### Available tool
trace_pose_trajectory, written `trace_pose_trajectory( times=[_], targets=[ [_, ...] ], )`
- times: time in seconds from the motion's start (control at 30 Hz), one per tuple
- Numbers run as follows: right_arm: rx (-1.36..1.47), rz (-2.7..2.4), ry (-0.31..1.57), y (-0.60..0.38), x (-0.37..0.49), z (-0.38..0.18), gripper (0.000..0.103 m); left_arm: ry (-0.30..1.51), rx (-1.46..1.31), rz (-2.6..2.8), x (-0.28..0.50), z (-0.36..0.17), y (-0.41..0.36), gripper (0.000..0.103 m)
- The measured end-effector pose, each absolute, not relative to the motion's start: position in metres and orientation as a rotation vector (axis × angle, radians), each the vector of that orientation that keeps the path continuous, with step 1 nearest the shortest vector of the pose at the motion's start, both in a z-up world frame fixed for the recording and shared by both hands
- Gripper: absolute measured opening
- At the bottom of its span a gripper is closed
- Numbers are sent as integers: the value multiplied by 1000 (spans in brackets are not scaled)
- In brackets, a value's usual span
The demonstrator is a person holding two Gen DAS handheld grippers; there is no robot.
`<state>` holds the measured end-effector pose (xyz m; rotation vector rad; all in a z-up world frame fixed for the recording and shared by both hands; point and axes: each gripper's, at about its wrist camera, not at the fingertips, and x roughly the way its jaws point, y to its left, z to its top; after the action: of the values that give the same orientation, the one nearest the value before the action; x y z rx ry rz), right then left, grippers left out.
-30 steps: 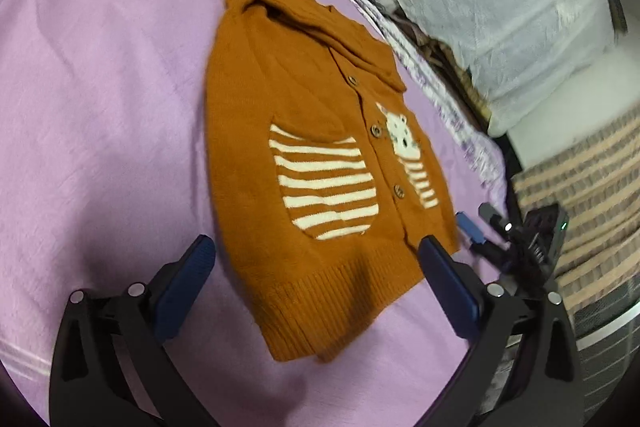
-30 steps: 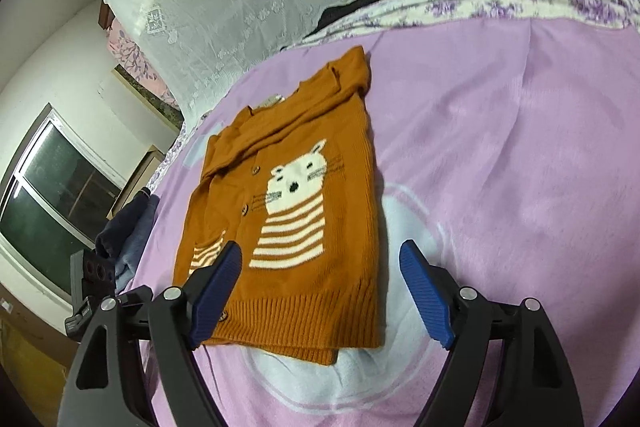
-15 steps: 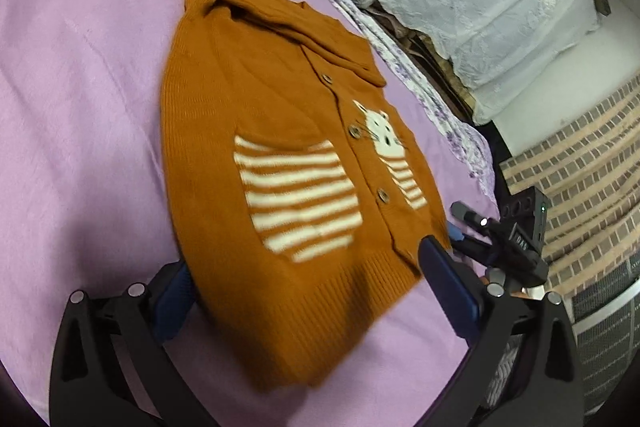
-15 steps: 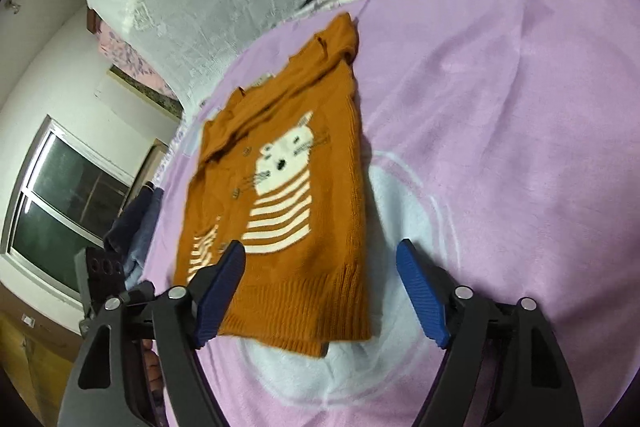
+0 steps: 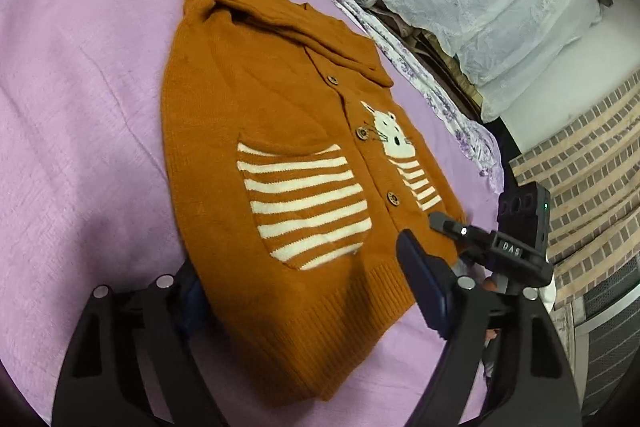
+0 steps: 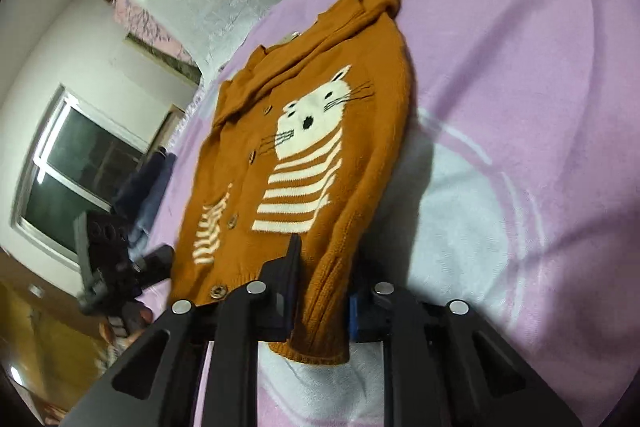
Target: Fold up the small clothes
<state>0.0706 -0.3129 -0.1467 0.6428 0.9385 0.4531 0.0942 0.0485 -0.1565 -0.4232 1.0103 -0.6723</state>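
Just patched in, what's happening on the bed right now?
A person is working handheld tongs at the bottom hem of a small orange cardigan spread flat on the purple bedspread. The right tongs are closing on the hem's right corner, with knit bunched between them. The left tongs straddle the other end of the hem and are closing too, not yet gripping. No fold has started.

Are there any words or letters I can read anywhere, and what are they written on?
"DAS": pale letters on the black body of the right gripper, seen from the left wrist camera.
The orange cardigan shows only a cat picture and stripes, no words.
A small neck label on it is too small to read.
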Motion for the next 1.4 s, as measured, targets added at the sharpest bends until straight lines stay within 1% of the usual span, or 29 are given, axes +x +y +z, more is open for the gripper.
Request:
trace_pose_trajectory(
  times=[0.03,0.07,0.1,0.13,0.17,0.23,0.33,0.37,0.4,0.43,0.53,0.57,0.67,0.87,1.23,1.4],
  targets=[
    [629,447,930,-312,69,-145,17,1007,-431,-678,93,-156,50,74],
    [613,441,922,-310,67,-143,15,1006,-439,-689,93,-156,51,59],
    [589,435,906,-307,64,-140,13,1013,-446,-701,92,-158,51,34],
    [574,433,892,-305,62,-136,13,1039,-457,-715,92,-163,50,23],
    [567,431,879,-305,60,-134,12,1064,-460,-708,94,-168,49,10],
    [570,430,851,-307,57,-129,12,1081,-471,-709,96,-172,49,7],
    [579,428,846,-312,55,-127,12,1062,-467,-711,93,-169,49,7],
    [580,430,853,-313,56,-128,12,1053,-460,-712,92,-168,49,7],
    [582,438,881,-311,58,-132,16,1047,-456,-713,91,-166,49,7],
    [581,432,909,-310,61,-137,17,1044,-450,-711,91,-166,48,7],
    [600,417,931,-312,63,-144,17,1067,-469,-709,94,-170,50,7],
    [607,418,928,-313,63,-143,17,1075,-481,-712,95,-172,51,7],
    [601,403,907,-312,60,-141,12,1068,-491,-715,94,-171,52,7],
    [572,416,807,-310,50,-115,11,1006,-420,-706,87,-152,50,7],
    [546,420,805,-308,79,-91,11,927,-308,-700,107,-105,45,7],
    [556,420,789,-307,101,-82,11,907,-284,-670,128,-94,42,7]
  ],
)
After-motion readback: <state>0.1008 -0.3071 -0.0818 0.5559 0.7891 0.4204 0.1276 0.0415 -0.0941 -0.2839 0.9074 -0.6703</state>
